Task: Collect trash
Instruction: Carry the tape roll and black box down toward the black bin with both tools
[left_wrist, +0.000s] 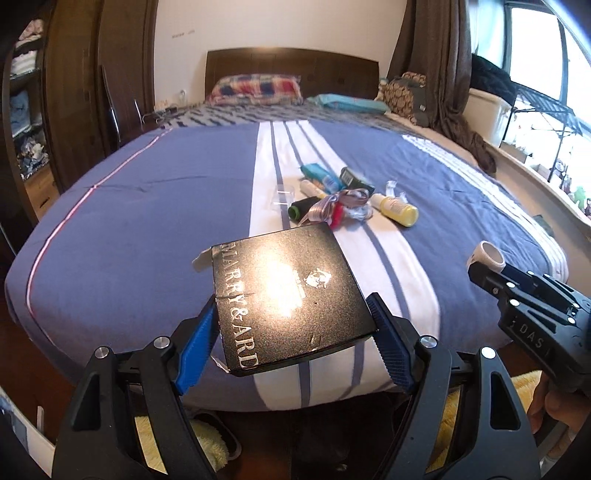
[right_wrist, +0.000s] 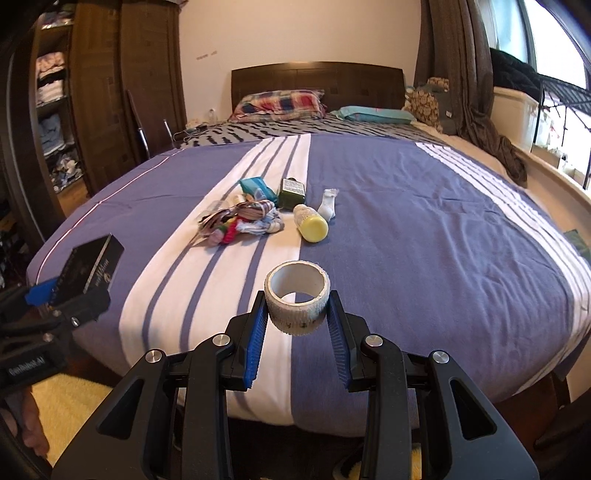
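Note:
My left gripper (left_wrist: 293, 314) is shut on a flat black box (left_wrist: 288, 295) with silver lettering, held above the foot of the bed. It also shows in the right wrist view (right_wrist: 94, 267). My right gripper (right_wrist: 297, 308) is shut on a near-empty white tape roll (right_wrist: 297, 299), also above the bed's foot; the roll shows in the left wrist view (left_wrist: 487, 254). A pile of trash lies mid-bed: tangled ribbons (right_wrist: 240, 219), a yellow bottle (right_wrist: 312, 223), a dark green bottle (right_wrist: 291, 192), a teal packet (right_wrist: 256, 186) and a crumpled white piece (right_wrist: 328, 205).
The bed has a blue and white striped cover (right_wrist: 424, 229), with pillows (right_wrist: 280, 101) and a dark headboard at the far end. A wooden wardrobe (right_wrist: 99, 92) stands at left. A window ledge with a rack (right_wrist: 554, 110) runs along the right. A yellow rug (right_wrist: 70, 410) lies below.

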